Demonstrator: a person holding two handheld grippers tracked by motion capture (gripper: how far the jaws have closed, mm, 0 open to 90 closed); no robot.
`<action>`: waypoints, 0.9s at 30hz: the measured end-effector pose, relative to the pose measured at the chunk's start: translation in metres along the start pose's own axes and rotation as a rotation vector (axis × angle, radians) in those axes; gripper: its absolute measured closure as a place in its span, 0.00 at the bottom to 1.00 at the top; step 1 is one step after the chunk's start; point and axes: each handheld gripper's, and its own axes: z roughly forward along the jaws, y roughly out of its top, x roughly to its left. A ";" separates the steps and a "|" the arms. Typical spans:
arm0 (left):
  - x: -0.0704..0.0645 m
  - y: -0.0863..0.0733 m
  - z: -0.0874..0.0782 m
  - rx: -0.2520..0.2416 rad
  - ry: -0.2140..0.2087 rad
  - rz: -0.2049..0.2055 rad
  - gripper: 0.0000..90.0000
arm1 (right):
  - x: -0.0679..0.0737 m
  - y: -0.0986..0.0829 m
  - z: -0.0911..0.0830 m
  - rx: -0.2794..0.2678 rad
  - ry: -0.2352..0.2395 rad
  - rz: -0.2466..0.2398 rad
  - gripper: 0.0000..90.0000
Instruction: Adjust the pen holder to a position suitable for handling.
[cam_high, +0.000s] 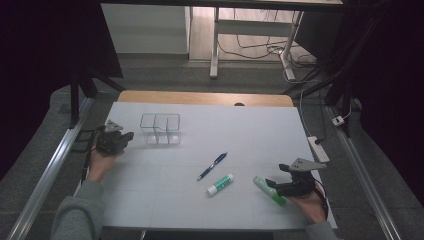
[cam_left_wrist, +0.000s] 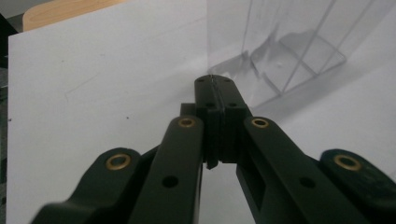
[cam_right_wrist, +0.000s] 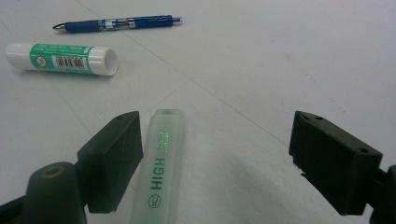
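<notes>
A clear plastic organiser (cam_high: 160, 128) with compartments stands at the table's back left; its wall (cam_left_wrist: 285, 51) is just beyond my left gripper (cam_left_wrist: 215, 80), which is shut on nothing. That left gripper (cam_high: 129, 136) rests at the left edge of the white table. A blue pen (cam_high: 212, 165) and a green-and-white glue stick (cam_high: 220, 184) lie mid-table. A pale green highlighter (cam_high: 268, 190) lies at the front right. My right gripper (cam_right_wrist: 215, 154) is open around it, and the highlighter (cam_right_wrist: 161, 168) lies close to the left jaw. The pen (cam_right_wrist: 116, 23) and glue stick (cam_right_wrist: 60, 58) lie beyond.
The white table top (cam_high: 250, 135) has a wooden edge (cam_high: 205, 97) at the back. Metal rails (cam_high: 47, 175) run along both sides. A power strip (cam_high: 318, 148) lies off the right side, and desk legs and cables stand behind.
</notes>
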 end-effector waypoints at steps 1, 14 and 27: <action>0.001 0.001 0.003 0.002 0.000 0.000 0.98 | 0.000 0.000 0.000 0.000 0.000 0.000 0.19; 0.009 0.011 0.025 0.006 -0.038 -0.020 0.98 | 0.000 0.000 0.000 0.007 -0.009 -0.003 0.19; 0.012 0.015 0.035 -0.001 -0.075 -0.020 0.98 | 0.000 -0.001 0.000 0.006 -0.006 0.002 0.19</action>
